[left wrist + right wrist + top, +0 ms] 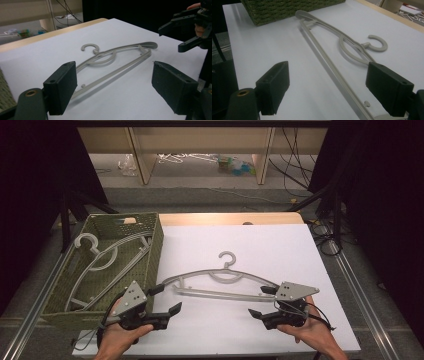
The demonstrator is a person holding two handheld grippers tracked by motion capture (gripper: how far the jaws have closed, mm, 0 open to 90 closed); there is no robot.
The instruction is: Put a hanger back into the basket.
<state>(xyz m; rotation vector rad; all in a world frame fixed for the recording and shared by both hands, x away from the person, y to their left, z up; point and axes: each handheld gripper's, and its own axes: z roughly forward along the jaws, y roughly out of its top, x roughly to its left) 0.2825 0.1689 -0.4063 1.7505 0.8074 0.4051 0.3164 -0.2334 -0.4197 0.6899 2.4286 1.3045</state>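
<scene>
A grey plastic hanger (pixel 220 282) lies flat on the white table top, its hook pointing to the far side. My left gripper (pixel 169 298) is open just off the hanger's left end, near the basket's corner. In the left gripper view the hanger (pixel 112 72) lies ahead between the wide-apart jaws (pixel 113 75), untouched. My right gripper (pixel 258 301) is open at the hanger's right end. In the right gripper view the hanger's bar (pixel 329 62) runs along the table between the spread jaws (pixel 327 75), close under the right one. Neither pad presses on it.
A green woven basket (pixel 155 250) stands at the table's left with more grey hangers (pixel 107 257) inside; its wall (pixel 287 10) appears in the right gripper view. Beyond the table's wooden far edge (pixel 230 218) are a shelf, floor clutter and cables.
</scene>
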